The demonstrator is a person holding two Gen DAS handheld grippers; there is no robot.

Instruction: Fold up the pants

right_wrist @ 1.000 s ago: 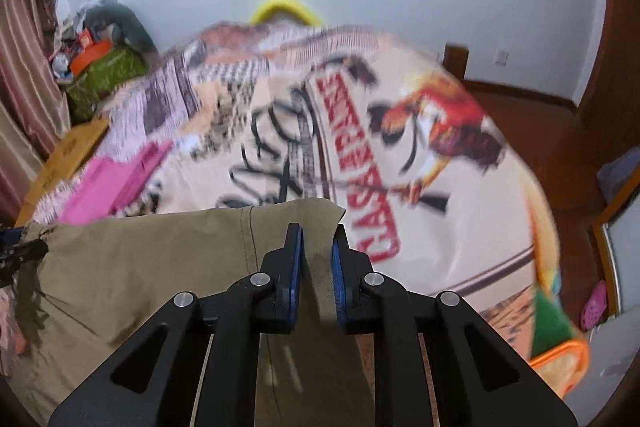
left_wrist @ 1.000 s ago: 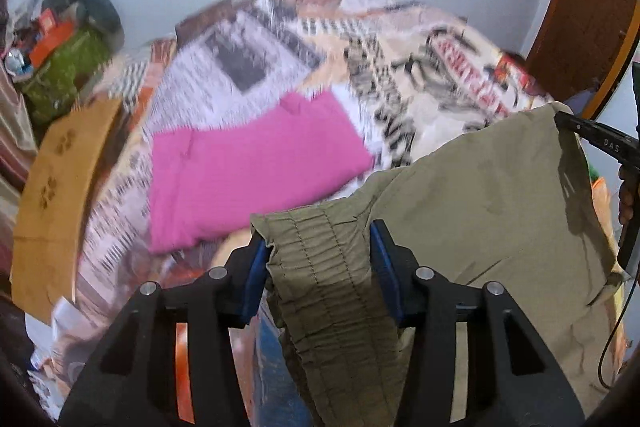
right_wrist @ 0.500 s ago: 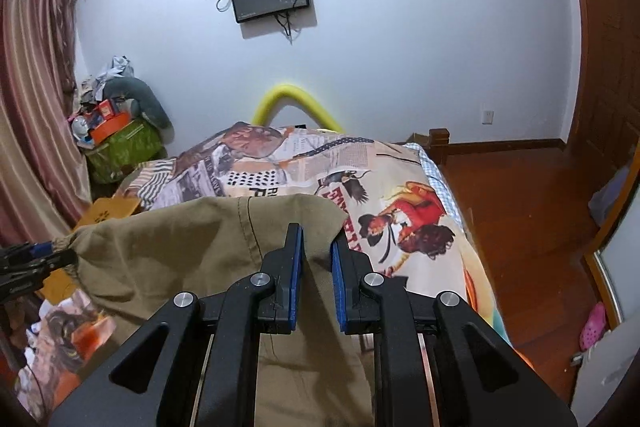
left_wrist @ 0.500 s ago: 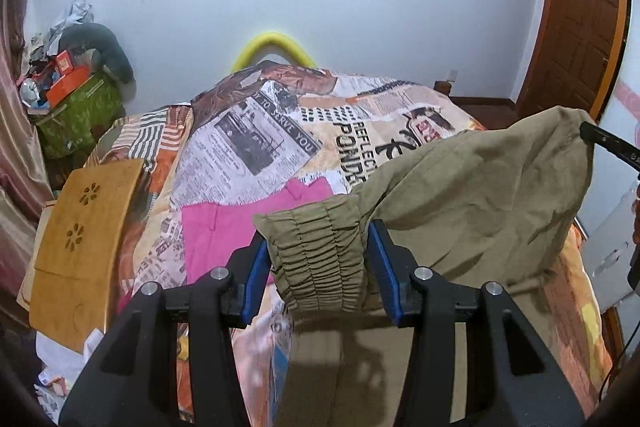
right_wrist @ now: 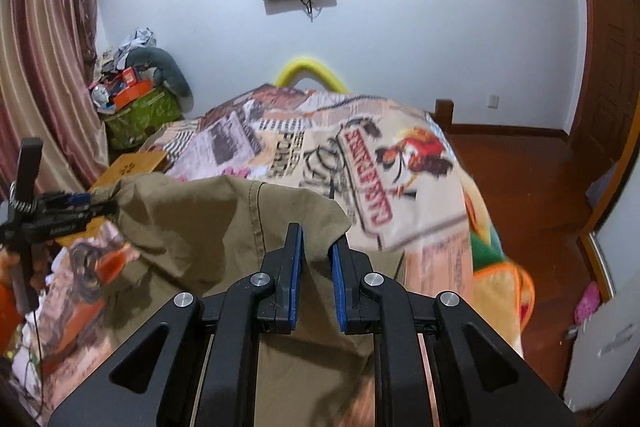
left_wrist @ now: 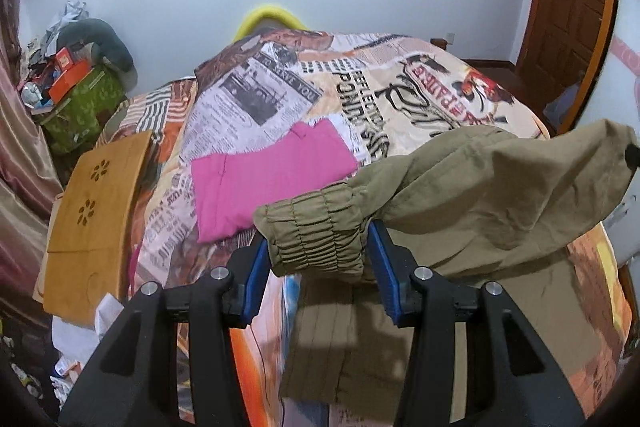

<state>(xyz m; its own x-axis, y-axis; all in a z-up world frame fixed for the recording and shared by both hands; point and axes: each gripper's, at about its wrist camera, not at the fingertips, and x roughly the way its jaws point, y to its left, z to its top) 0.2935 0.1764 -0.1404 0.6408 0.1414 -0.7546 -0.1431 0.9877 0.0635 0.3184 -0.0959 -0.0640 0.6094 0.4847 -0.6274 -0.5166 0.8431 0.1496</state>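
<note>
Olive-khaki pants [left_wrist: 480,195] with a shirred elastic waistband, hot-pink folded garment [left_wrist: 264,183], bedspread [left_wrist: 360,83] printed with newspaper collage, red lettering and a rooster, yellow headboard arch [right_wrist: 310,73], striped rose-and-gold curtains [right_wrist: 44,67], black grippers' blue pads [right_wrist: 296,279].

Both views were evenly lit by soft indoor light, bright on the pale wall [right_wrist: 420,27] with no harsh glare. The olive pants [left_wrist: 480,195] cast a soft shadow onto the cloth below them. Strong fisheye bending and dark vignetting ringed the edges, and the printed bedspread [right_wrist: 380,179] looked smeared by motion blur.
</note>
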